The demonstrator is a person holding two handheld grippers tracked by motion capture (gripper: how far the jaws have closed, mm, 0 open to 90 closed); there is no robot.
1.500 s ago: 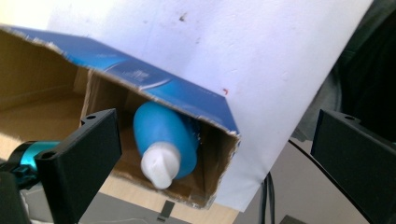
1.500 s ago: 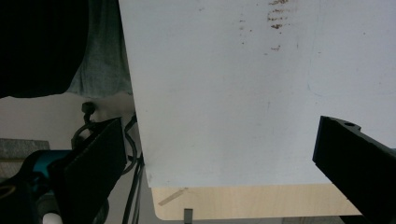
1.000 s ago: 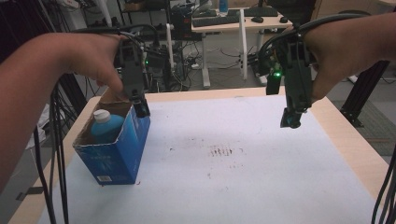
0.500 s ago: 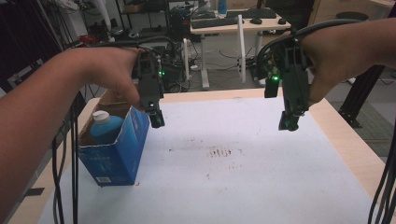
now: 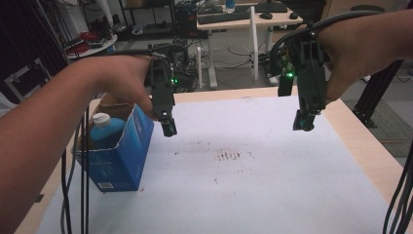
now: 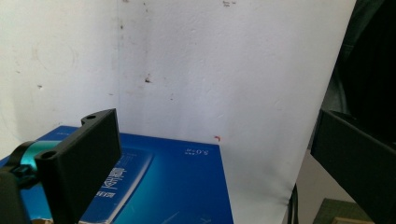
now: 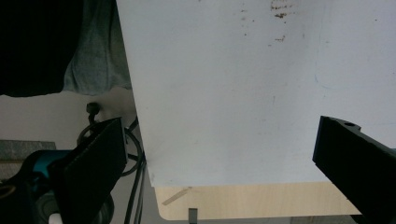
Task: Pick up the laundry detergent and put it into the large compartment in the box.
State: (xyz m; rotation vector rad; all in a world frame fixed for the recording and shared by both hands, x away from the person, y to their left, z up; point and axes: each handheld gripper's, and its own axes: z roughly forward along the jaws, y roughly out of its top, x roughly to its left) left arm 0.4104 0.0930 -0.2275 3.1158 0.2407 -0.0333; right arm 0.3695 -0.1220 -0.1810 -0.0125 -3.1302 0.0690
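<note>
An open blue cardboard box (image 5: pixel 117 156) stands at the table's left edge with a blue bottle (image 5: pixel 106 127), white cap up, inside it. My left gripper (image 5: pixel 169 127) hangs in the air just right of the box's top edge, open and empty. In the left gripper view the box (image 6: pixel 177 186) lies below wide-apart jaws, over the white sheet (image 6: pixel 210 70). My right gripper (image 5: pixel 303 122) hovers open and empty above the right side of the white sheet (image 5: pixel 253 185). Its own view looks down on the sheet (image 7: pixel 224 93) near a table corner.
A wooden table (image 5: pixel 360 146) carries the white sheet, which has small dark stains (image 5: pixel 229 155) near the middle. Cables hang by the left edge (image 5: pixel 73 195) and at the far right (image 5: pixel 399 195). Desks and equipment stand behind the table.
My left gripper has moved right, away from the box's top and out over the sheet. The right gripper has stayed nearly still, shifting slightly left.
</note>
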